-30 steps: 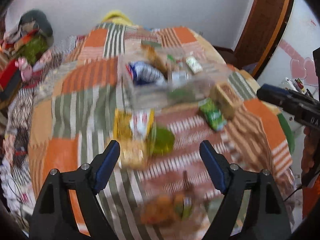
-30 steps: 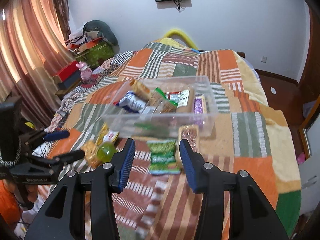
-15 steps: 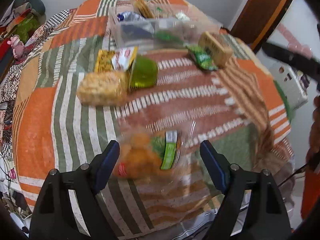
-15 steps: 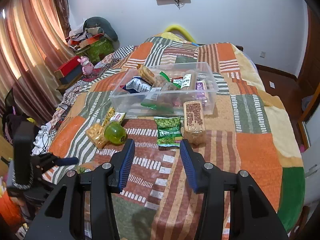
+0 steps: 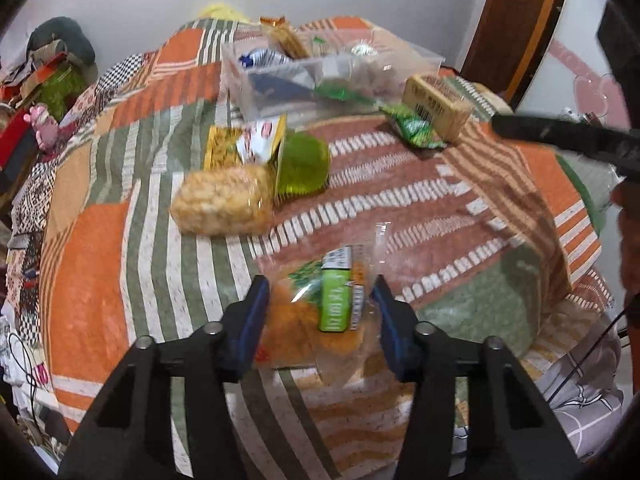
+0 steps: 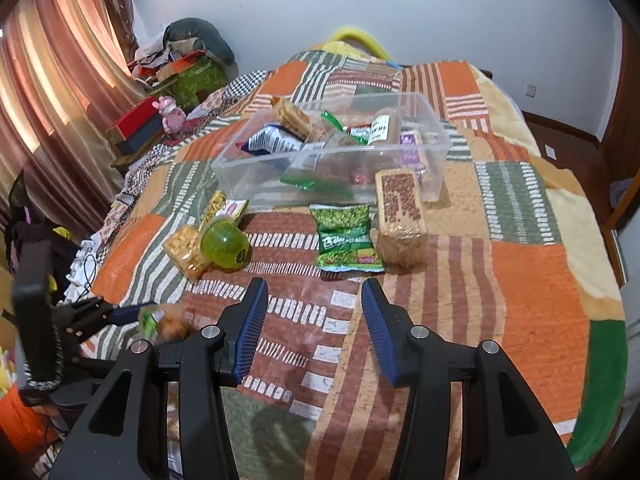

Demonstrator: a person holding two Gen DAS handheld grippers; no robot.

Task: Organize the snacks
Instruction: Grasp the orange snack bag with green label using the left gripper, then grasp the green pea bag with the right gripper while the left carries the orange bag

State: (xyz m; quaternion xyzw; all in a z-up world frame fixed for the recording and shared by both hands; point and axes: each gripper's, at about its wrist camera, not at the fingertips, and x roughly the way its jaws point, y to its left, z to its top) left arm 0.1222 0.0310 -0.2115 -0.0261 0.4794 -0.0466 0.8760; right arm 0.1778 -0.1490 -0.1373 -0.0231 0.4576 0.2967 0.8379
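A clear plastic bin (image 6: 434, 148) with several snacks stands on the patchwork bed; it also shows in the left wrist view (image 5: 248, 92). My left gripper (image 5: 320, 316) has its jaws around a clear bag of orange snacks with a green label (image 5: 336, 304) at the bed's near edge, shut on it. In the right wrist view that bag (image 6: 166, 322) sits between the left gripper's fingers. My right gripper (image 6: 314, 320) is open and empty above the bed. In front of the bin lie a green packet (image 6: 346, 238), a brown wafer pack (image 6: 400, 208), a green cup (image 6: 226, 244) and a puffed-snack bag (image 6: 186, 250).
A yellow packet (image 6: 224, 208) lies by the bin's corner. Boxes, clothes and a pink toy (image 6: 172, 112) are piled left of the bed by a curtain. A wooden door (image 5: 520, 28) stands at the right.
My left gripper dropped to the near edge of the bed and closed its jaws on the orange snack bag. My right gripper rose and pulled back a little, still open.
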